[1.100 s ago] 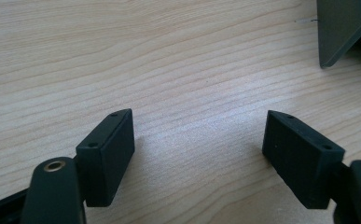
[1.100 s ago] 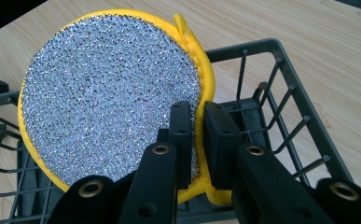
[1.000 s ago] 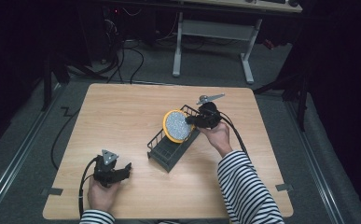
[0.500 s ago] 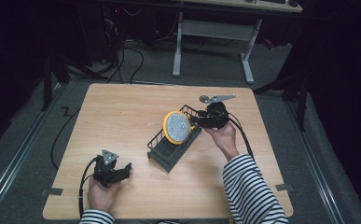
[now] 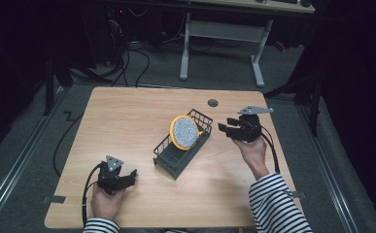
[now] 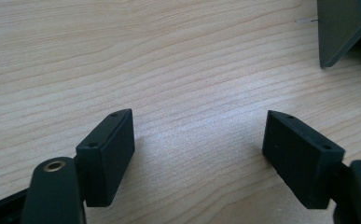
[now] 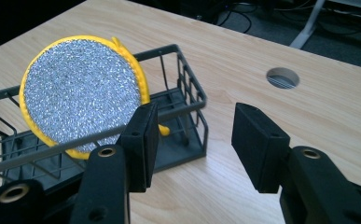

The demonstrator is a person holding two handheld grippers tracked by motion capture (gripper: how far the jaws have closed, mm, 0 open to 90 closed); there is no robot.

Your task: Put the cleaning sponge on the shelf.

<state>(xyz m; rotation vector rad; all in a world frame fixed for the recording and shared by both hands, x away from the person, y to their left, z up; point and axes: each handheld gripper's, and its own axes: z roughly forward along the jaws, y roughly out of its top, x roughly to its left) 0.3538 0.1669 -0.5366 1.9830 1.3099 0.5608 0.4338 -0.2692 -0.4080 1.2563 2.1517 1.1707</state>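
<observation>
- Two hand-held grippers are in my sight on the worktop [image 5: 127, 111], one in each hand.
- My right hand-held gripper [image 5: 227, 129] sits just to the right of the wire basket [image 5: 162, 150], clear of it. Its jaws have just been opening and now stand apart with nothing between them.
- From the right gripper view I see that same right hand-held gripper [image 7: 194, 135] looking past its jaws at the basket's near corner, with bare wood in the gap.
- My scouring pad [image 5: 184, 132], a round silver disc with a yellow rim, stands on edge inside the basket, leaning against the far end wall.
- In the right gripper view the pad [image 7: 82, 91] rises above the basket's top rail [image 7: 169, 51], tilted a little.
- My left hand-held gripper [image 5: 129, 177] rests near the front left of the worktop, well apart from the basket, jaws wide and empty.
- Through the left gripper view the left hand-held gripper [image 6: 199, 144] has only wood grain between its pads, and a dark corner of the basket [image 6: 341, 32] shows at the upper right.
- One round cable hole [image 5: 213, 103] lies in the worktop behind the basket.
</observation>
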